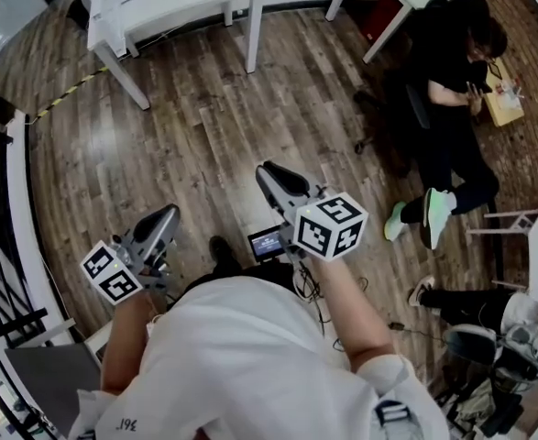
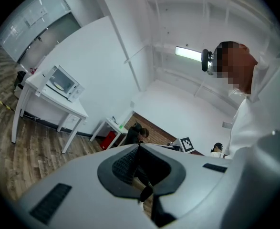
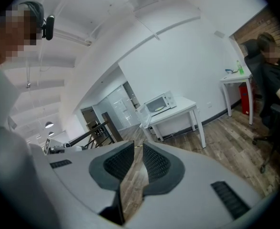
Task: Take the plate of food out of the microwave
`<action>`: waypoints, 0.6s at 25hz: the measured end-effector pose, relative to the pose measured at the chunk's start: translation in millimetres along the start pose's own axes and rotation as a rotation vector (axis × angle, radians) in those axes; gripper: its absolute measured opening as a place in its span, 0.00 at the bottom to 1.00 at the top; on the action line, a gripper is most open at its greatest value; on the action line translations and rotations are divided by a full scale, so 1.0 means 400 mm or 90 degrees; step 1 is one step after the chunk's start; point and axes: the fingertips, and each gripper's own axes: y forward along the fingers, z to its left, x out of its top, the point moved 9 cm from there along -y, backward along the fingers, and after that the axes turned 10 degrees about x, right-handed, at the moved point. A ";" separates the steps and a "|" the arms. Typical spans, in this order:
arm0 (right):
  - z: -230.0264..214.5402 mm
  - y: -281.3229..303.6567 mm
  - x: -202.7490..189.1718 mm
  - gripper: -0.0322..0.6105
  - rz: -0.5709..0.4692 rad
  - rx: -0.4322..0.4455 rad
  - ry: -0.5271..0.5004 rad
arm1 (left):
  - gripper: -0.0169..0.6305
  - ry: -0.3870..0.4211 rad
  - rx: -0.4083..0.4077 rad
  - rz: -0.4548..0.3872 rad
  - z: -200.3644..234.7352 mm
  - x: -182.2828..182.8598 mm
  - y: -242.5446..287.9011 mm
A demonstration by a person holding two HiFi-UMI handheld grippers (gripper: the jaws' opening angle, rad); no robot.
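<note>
Head, left gripper and right gripper views of a room with a wooden floor (image 1: 204, 136). The microwave (image 3: 160, 102) stands on a white table (image 3: 187, 108) against the far wall, well apart from both grippers. A pale oval, the plate of food (image 3: 159, 108), shows inside the microwave; at this distance the food itself cannot be made out.

The left gripper (image 2: 139, 146) is held out level in front of the person in the white shirt (image 1: 241, 356). Its jaws are pressed together at the tips and nothing lies between them. The right gripper (image 3: 136, 147) is held out on the person's right and tilts slightly down. Its jaws stand a narrow slit apart, bare floor shows through the gap, and the pads (image 3: 156, 163) grip nothing.

At the far right a seated person (image 1: 452, 81) sits in a dark chair beside a second, smaller white table (image 3: 235, 79). A dark railing (image 3: 89, 135) runs along the left edge of the room.
</note>
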 end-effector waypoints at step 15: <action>-0.188 0.176 0.134 0.14 -0.012 -0.044 0.003 | 0.04 -0.023 -0.026 0.067 0.204 0.118 0.194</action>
